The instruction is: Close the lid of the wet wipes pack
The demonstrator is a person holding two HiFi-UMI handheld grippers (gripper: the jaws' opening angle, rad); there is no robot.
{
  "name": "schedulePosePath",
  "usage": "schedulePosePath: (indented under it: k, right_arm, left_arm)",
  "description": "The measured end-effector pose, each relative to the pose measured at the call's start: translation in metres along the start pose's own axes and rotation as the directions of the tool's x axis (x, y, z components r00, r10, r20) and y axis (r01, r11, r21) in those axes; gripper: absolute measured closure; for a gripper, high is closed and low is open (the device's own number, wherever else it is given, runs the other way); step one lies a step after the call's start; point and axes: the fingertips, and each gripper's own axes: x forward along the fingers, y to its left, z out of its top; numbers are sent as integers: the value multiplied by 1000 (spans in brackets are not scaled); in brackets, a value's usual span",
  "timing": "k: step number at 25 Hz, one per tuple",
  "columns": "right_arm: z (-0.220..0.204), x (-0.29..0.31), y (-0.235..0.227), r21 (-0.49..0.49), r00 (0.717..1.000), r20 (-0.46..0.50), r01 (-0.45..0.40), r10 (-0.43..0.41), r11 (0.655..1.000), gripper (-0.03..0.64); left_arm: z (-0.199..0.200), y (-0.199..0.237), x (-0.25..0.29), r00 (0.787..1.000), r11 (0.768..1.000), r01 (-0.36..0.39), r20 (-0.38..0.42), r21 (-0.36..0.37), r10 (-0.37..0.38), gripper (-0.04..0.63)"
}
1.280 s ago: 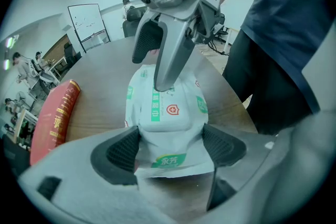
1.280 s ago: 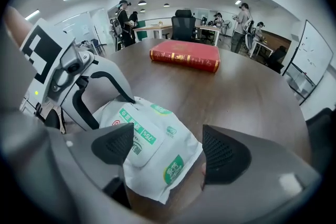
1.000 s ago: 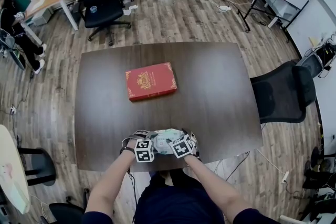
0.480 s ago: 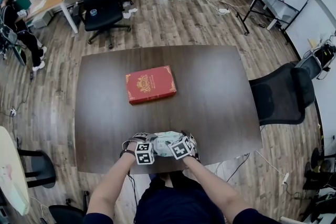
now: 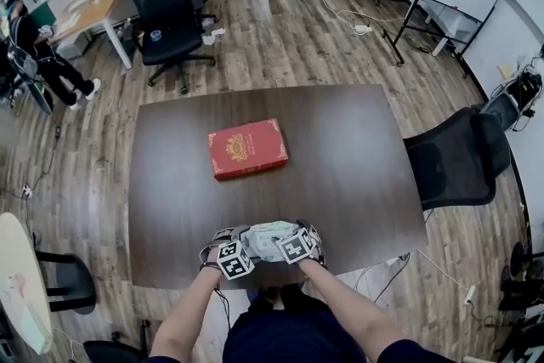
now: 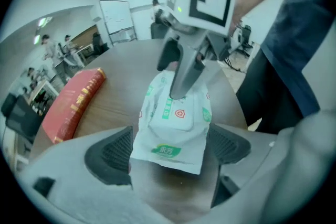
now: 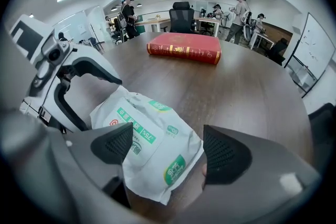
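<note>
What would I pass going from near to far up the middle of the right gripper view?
wipes pack → red book → black chair

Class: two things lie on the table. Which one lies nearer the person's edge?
The wet wipes pack, white with green print, at the near edge of the table; the red book lies toward the middle.
</note>
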Motion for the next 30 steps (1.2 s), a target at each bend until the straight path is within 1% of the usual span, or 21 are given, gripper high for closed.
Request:
schedulePosePath:
  k: [1, 2, 4, 5, 8, 10, 12, 16, 19, 22, 24, 25, 27, 28, 30]
  right_arm:
    - [-1, -1, 0, 7, 1000, 0, -1, 1, 1000, 183]
    - [-1, -1, 0, 16, 1000, 0, -1, 1, 1000, 183]
    - [-4, -3, 0, 30, 1000, 2, 2, -2, 1000, 183]
    - [-5, -4, 0, 34, 1000, 4, 4, -5, 999, 183]
    - [-6, -4, 1, 42, 1000, 11, 7, -8, 999, 183]
    - [-8, -5, 1, 50, 1000, 12, 9, -10, 999, 183]
    - [-7, -6, 0, 52, 999, 28, 14, -15, 999, 183]
    - [-10, -8, 0, 70, 999, 36, 31, -34, 997, 183]
    - [-10, -10, 0, 77, 998, 40, 48, -52, 996, 183]
    - [-8, -12, 1, 62, 997, 40, 58, -61, 996, 183]
    - [-12, -11, 0, 78, 998, 31, 52, -55, 996, 183]
    - [-15, -10, -1, 106, 999, 25, 40, -42, 994, 183]
    - [-20, -10, -6, 172, 999, 43, 5, -13, 985, 166]
    - [-20, -13, -9, 185, 997, 75, -8, -6, 983, 180]
    - [-18, -28, -14, 166, 990, 141, -20, -4, 986, 179]
  left_arm:
    - [8, 2, -10, 998, 996, -16, 53, -83, 20, 131]
    - [19, 3, -23, 992, 985, -24, 117, -171, 44, 120]
    - [40, 4, -49, 965, 945, -27, 237, -326, 109, 111]
    - [49, 4, -61, 949, 922, -26, 280, -387, 145, 109]
    - [66, 1, -97, 895, 856, -17, 374, -517, 243, 97]
    - [75, -5, -121, 857, 823, -11, 419, -568, 301, 97]
    - [80, -11, -139, 829, 806, -12, 445, -592, 340, 92]
    - [80, -20, -167, 789, 791, -24, 474, -611, 390, 91]
    - [81, -24, -192, 768, 794, -40, 490, -606, 413, 91]
    - [86, -28, -222, 737, 798, -63, 511, -599, 442, 91]
    - [87, -29, -234, 717, 795, -71, 524, -602, 460, 91]
    - [87, -28, -237, 709, 792, -67, 529, -607, 466, 91]
    - [83, -26, -238, 706, 784, -61, 529, -618, 471, 91]
    - [80, -25, -237, 705, 780, -63, 525, -622, 476, 91]
    - [78, -26, -237, 703, 776, -63, 524, -627, 481, 91]
